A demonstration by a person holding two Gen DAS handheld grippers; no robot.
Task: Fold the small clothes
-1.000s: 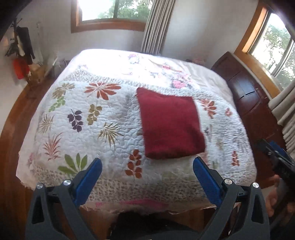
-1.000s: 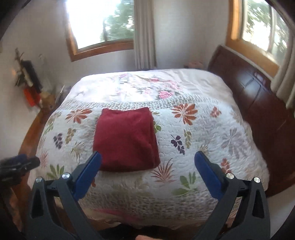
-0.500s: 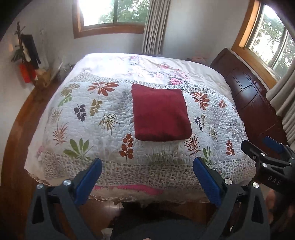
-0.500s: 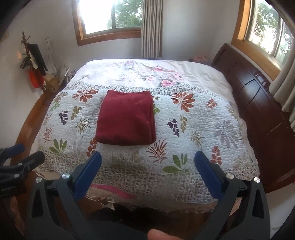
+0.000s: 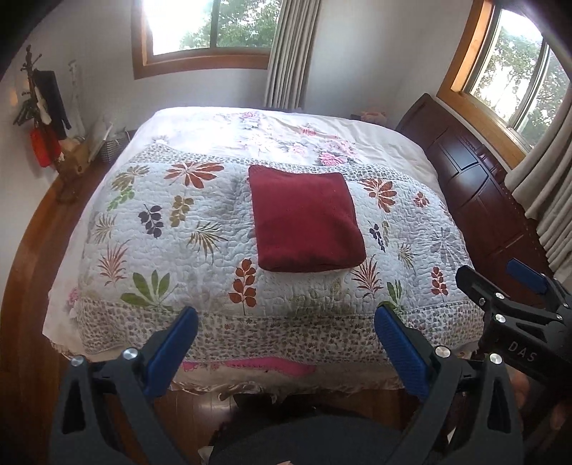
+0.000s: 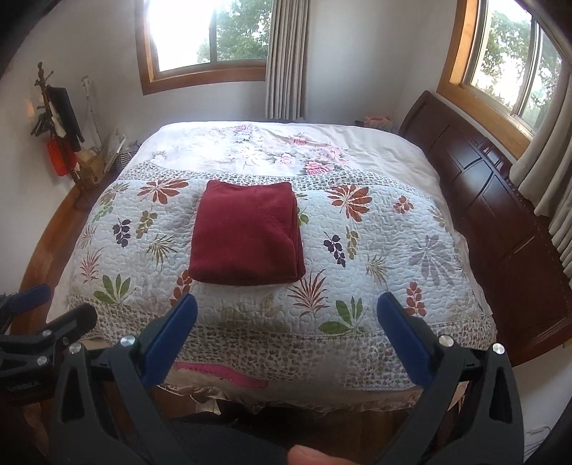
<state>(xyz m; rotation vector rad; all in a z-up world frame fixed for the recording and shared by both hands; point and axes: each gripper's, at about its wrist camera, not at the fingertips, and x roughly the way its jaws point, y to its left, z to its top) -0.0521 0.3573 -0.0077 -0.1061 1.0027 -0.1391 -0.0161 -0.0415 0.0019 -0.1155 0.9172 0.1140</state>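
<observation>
Cloth [image 5: 305, 223] [image 6: 246, 234] — dark red, folded into a thick, roughly square pad with stacked layers showing along its right edge in the right wrist view. It lies flat on the quilt [image 5: 171, 229] [image 6: 375, 257], around the middle of the bed's width and nearer the foot than the far end, and nothing touches it.

Quilt — pale, stitched, printed with leaves in red, green, purple and grey, with a speckled border hanging over the near edge of the bed [image 5: 400, 143] [image 6: 393, 143]. Beyond it the far half of the bed shows a white cover with pink flowers.

Left tongs [image 5: 286, 343] — blue pads spread wide, holding nothing, raised in front of the foot of the bed and well apart from the cloth. They also show at the lower left edge of the right wrist view [image 6: 53, 307].

Right tongs [image 6: 287, 332] — likewise wide apart and empty, level with the near quilt border and short of the cloth. Seen from the side at the right edge of the left wrist view [image 5: 500, 286], black frame with a blue pad.

Surroundings — dark wood headboard [image 5: 479, 193] [image 6: 493, 200] along the right side, two wood-framed windows [image 5: 203, 32] [image 6: 207, 35] with grey curtains [image 5: 289, 53] [image 6: 286, 57], and a coat stand [image 5: 43, 111] [image 6: 57, 118] with dark and red items at the left wall. Wood floor [image 5: 21, 293] [image 6: 39, 250] lies to the left of the bed.
</observation>
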